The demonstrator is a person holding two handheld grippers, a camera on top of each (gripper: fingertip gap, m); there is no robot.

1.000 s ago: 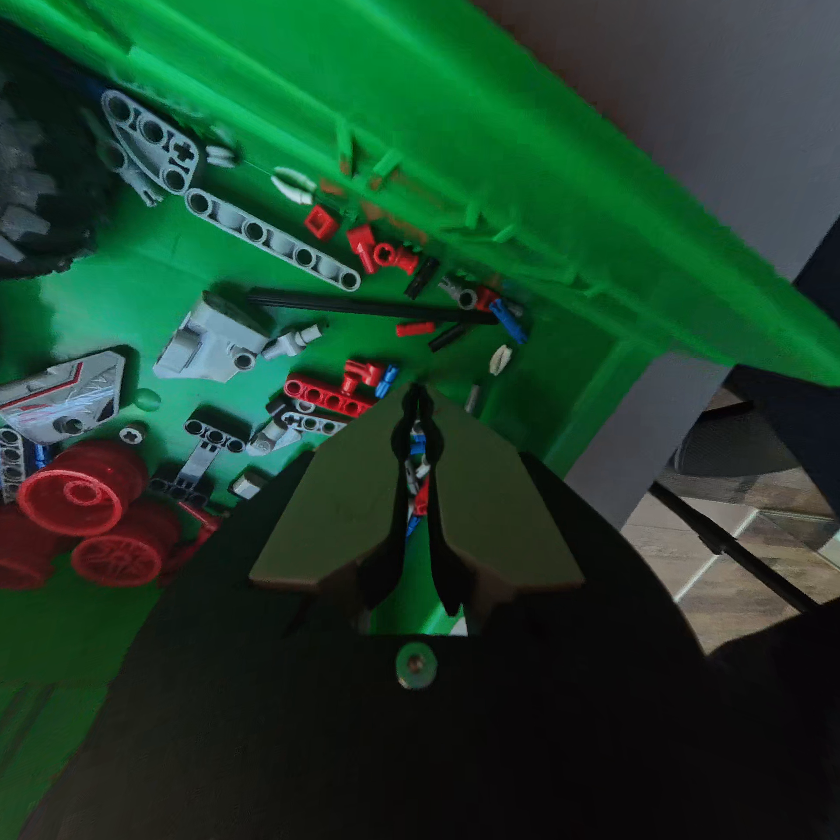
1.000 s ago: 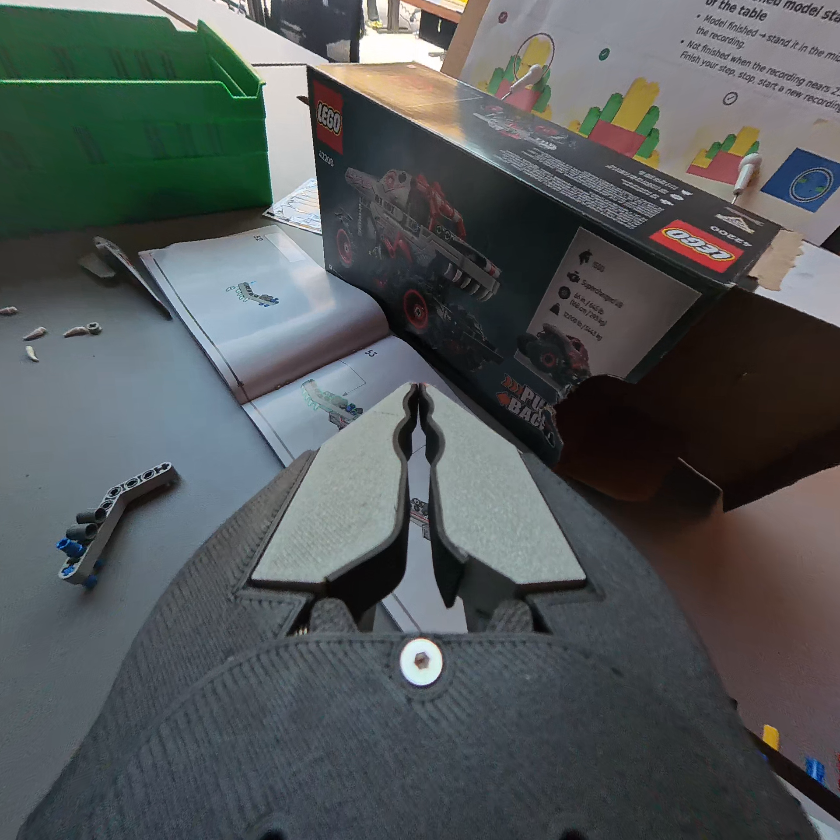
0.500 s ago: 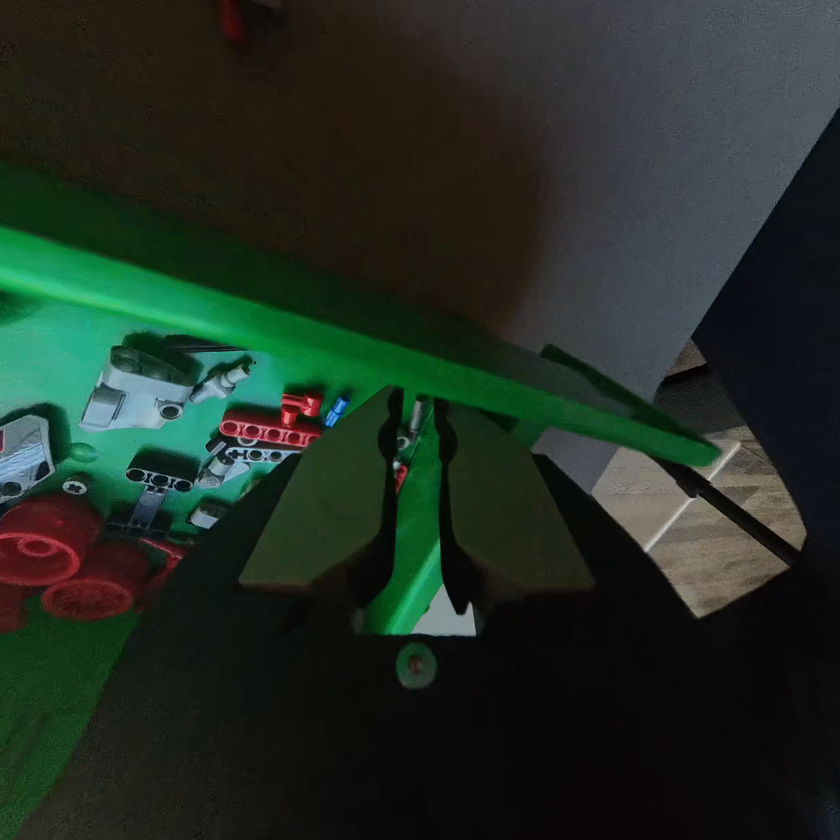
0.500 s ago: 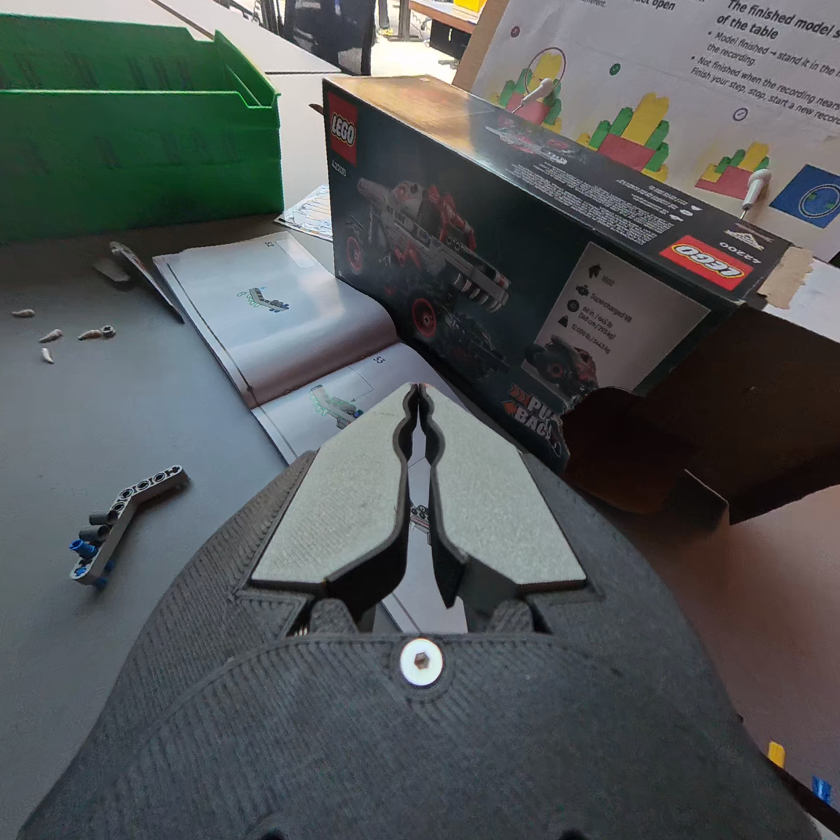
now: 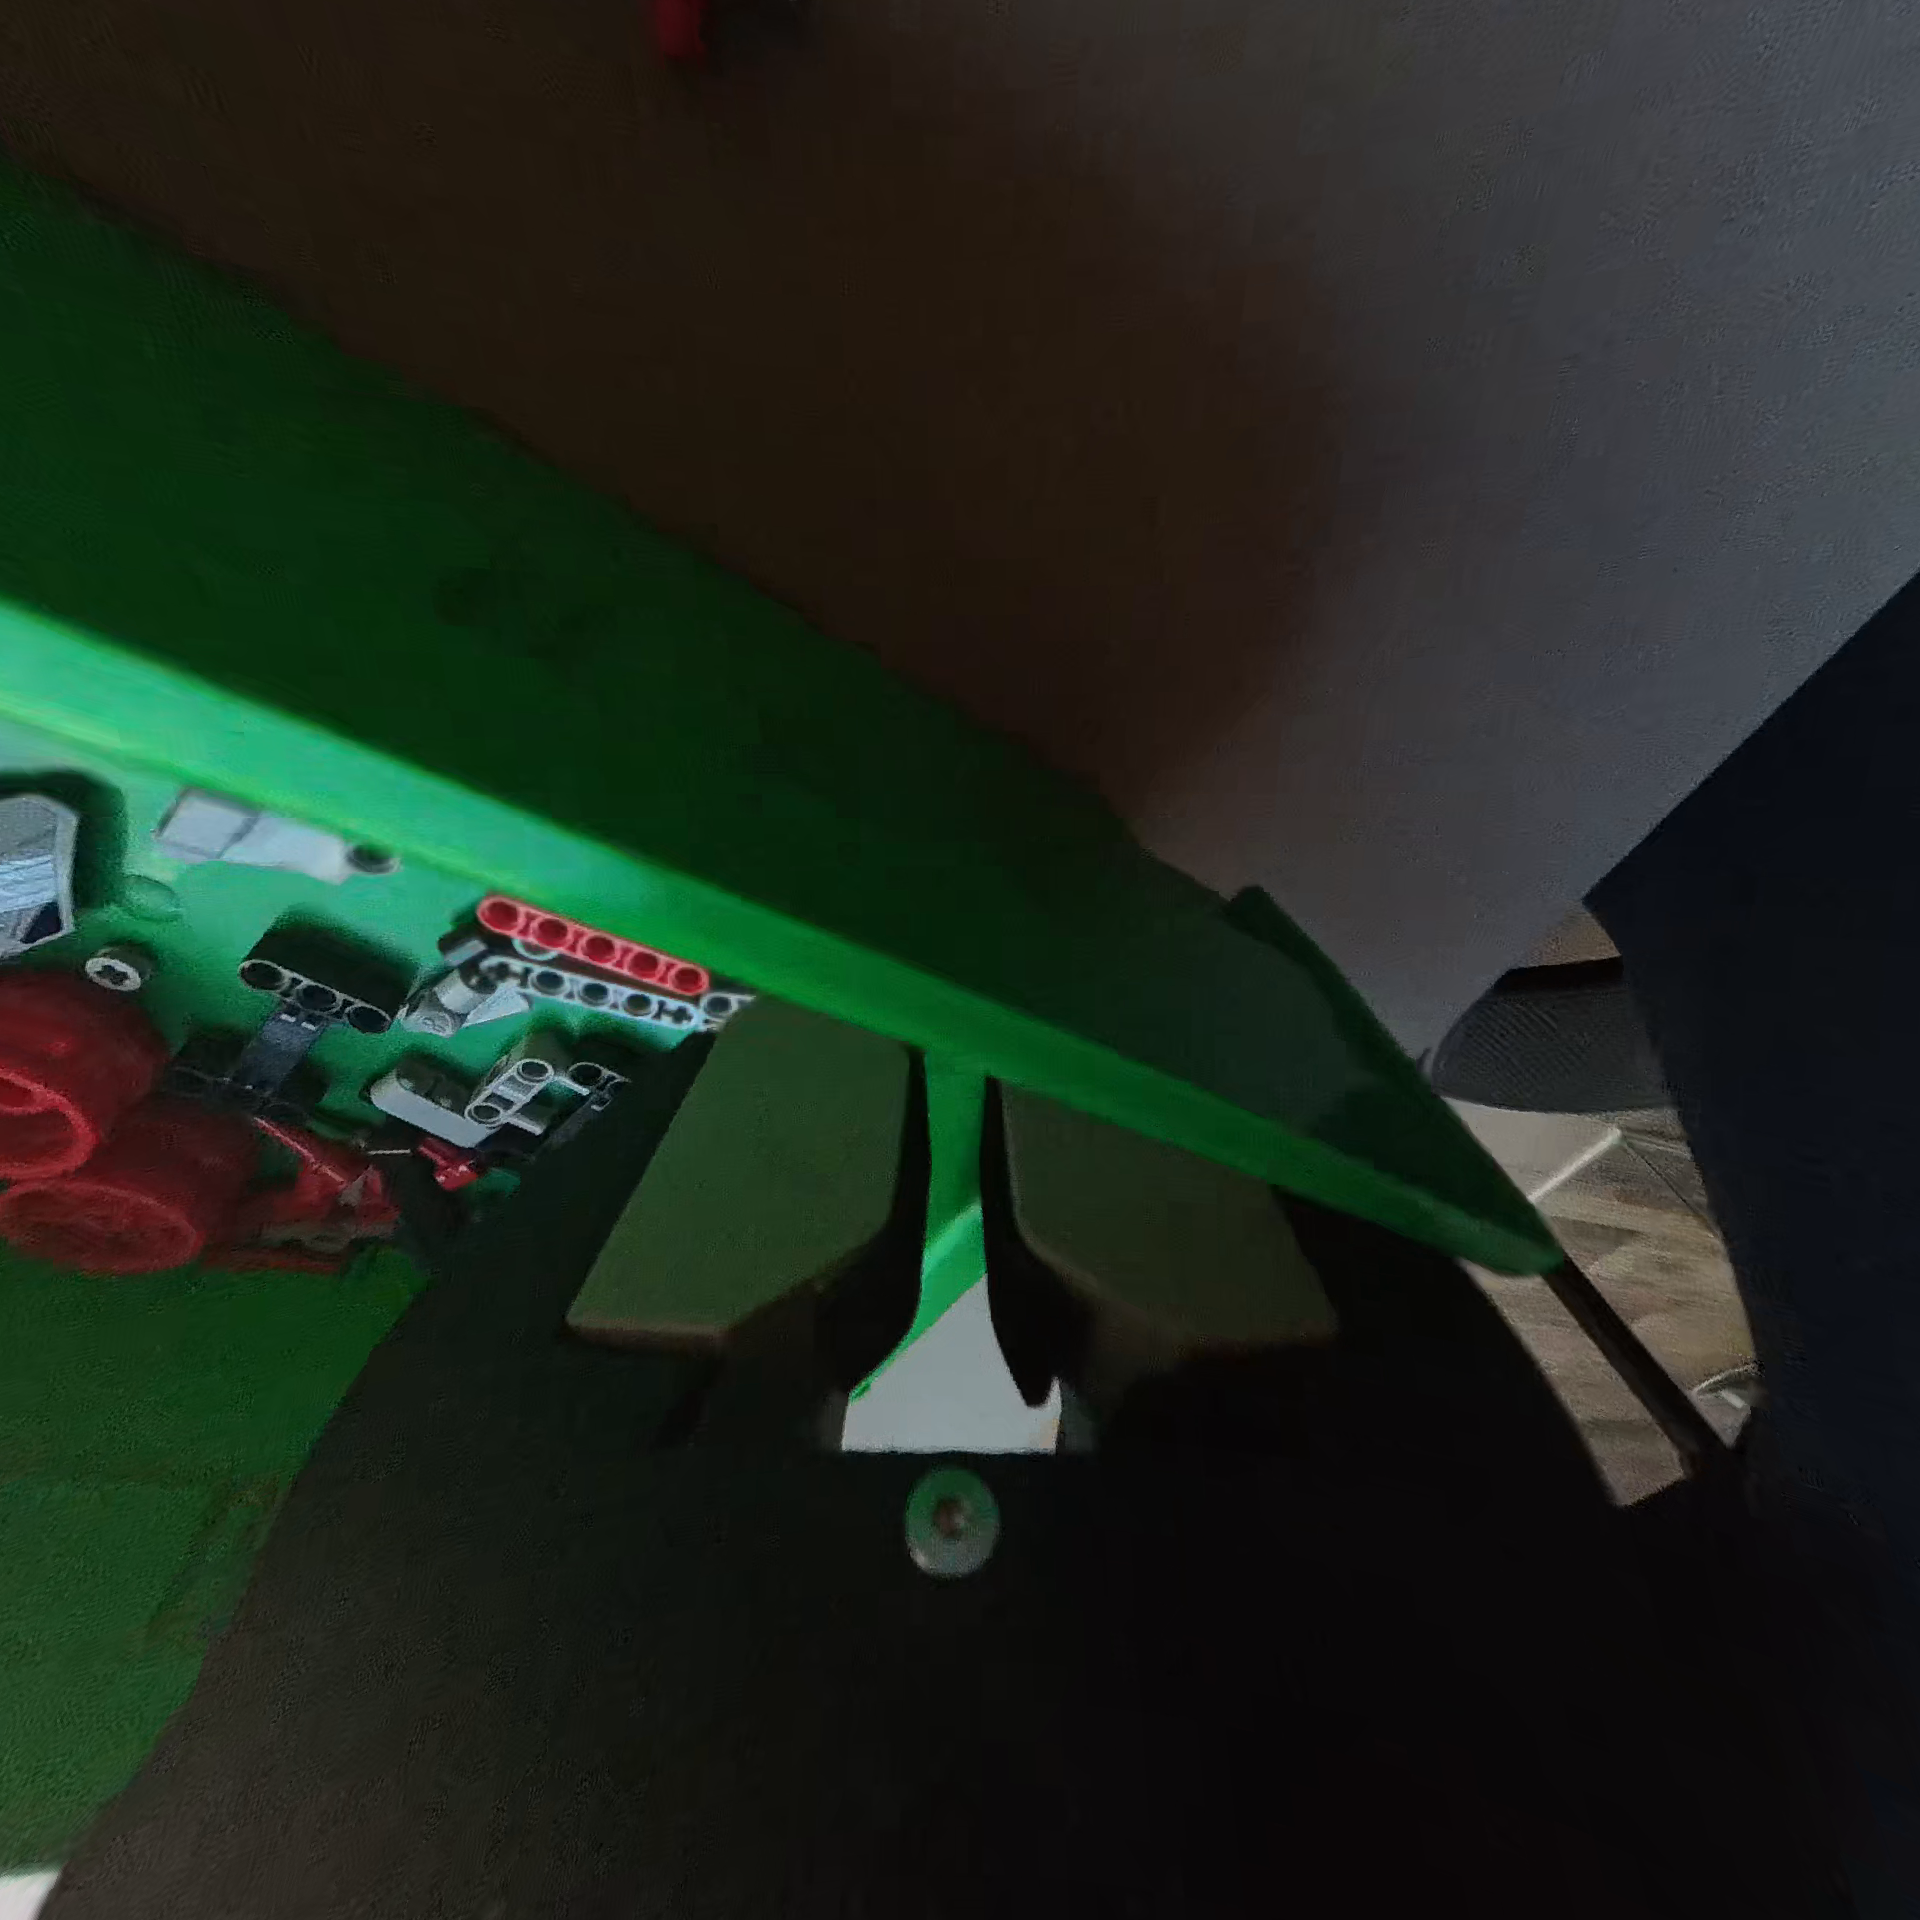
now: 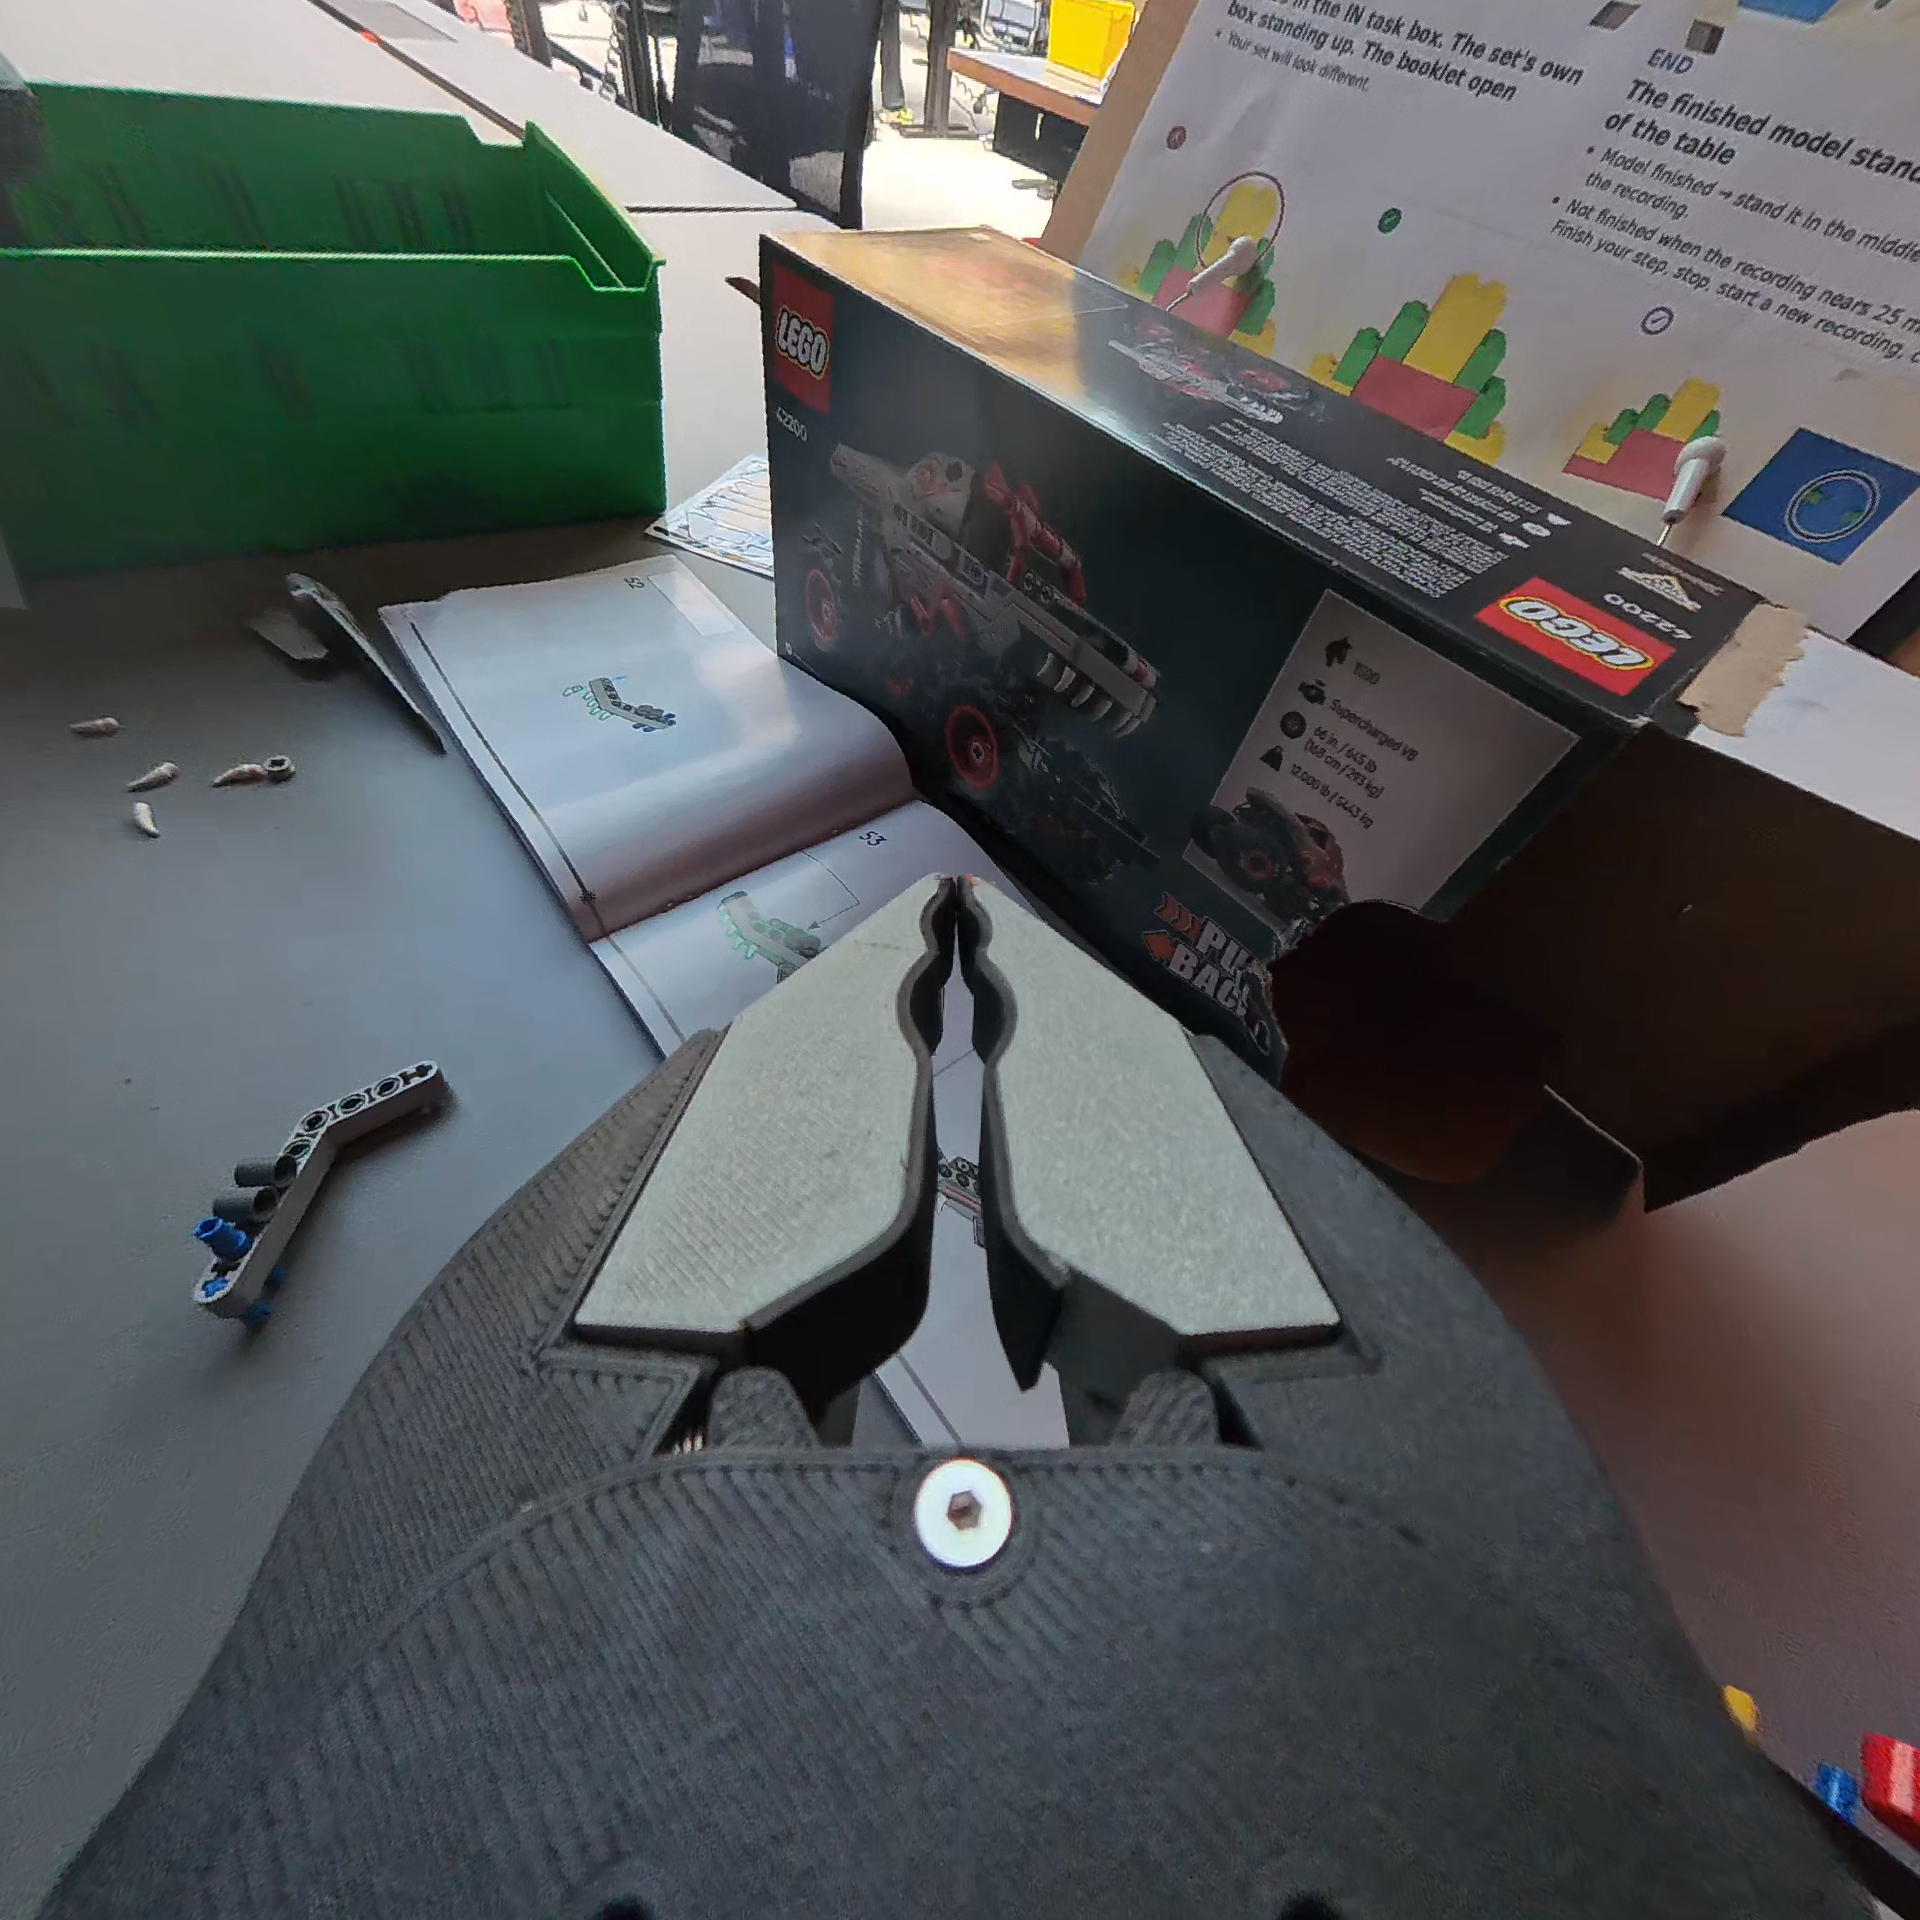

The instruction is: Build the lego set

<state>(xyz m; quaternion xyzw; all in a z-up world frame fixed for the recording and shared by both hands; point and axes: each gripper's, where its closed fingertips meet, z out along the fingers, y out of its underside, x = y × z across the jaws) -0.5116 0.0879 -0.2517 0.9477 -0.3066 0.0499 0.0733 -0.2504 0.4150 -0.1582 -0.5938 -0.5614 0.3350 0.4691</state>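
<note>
My left gripper is at the green bin's near wall; the jaws stand nearly together, and the rim hides the tips and anything between them. Inside the bin lie a red beam, a grey beam and red wheels. My right gripper is shut and empty above the open instruction booklet. A grey bent beam with blue and black pins lies on the table to its left. Several white tooth pieces lie farther back.
The Lego box lies on the booklet's right edge, an open cardboard flap beside it. The green bin stands at the back left, and a printed poster at the back right. Small coloured bricks lie at the lower right. The tips of one gripper are about 45 centimeters away from the tips of the other.
My left gripper has drawn back from over the parts pile toward the bin's wall, so the rim now covers most parts. My right gripper has shifted slightly and stays shut.
</note>
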